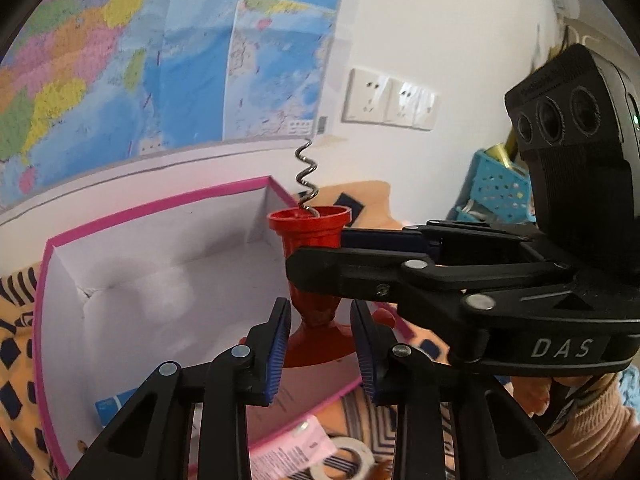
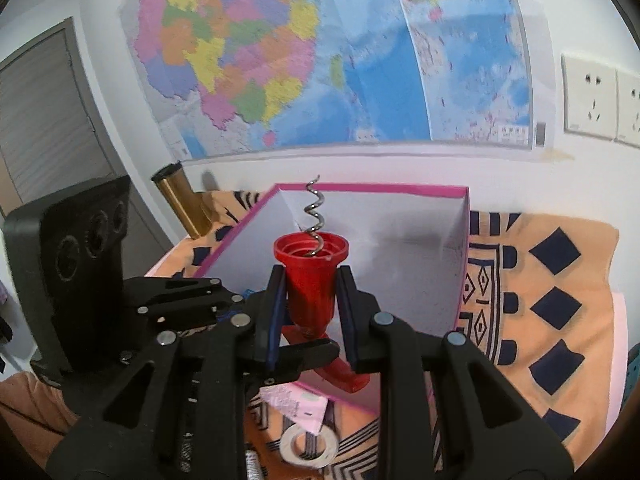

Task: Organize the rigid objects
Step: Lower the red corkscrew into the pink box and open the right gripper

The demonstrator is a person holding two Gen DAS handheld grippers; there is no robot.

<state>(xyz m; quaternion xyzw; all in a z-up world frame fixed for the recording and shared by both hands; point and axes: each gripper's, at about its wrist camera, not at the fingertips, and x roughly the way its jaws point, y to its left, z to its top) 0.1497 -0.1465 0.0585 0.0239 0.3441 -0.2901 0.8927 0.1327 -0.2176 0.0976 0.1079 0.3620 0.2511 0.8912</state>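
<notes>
A red corkscrew [image 1: 312,248] [image 2: 310,276] stands upright in the air, its metal spiral pointing up, over the near edge of a white box with a pink rim [image 1: 160,208] [image 2: 464,248]. My right gripper [image 2: 310,312] is shut on the red bell-shaped body and enters the left wrist view from the right [image 1: 316,256]. My left gripper [image 1: 320,340] is shut on the corkscrew's red handle at the bottom; in the right wrist view it comes in from the left [image 2: 304,344]. Both sets of pads press on red plastic.
The box rests on an orange patterned cloth [image 2: 560,280] against a wall with a map. Below the grippers lie a tape roll [image 2: 308,444] and a pink packet [image 2: 296,404]. A gold cylinder [image 2: 180,200] stands at the back left; a blue perforated basket [image 1: 496,184] at the right.
</notes>
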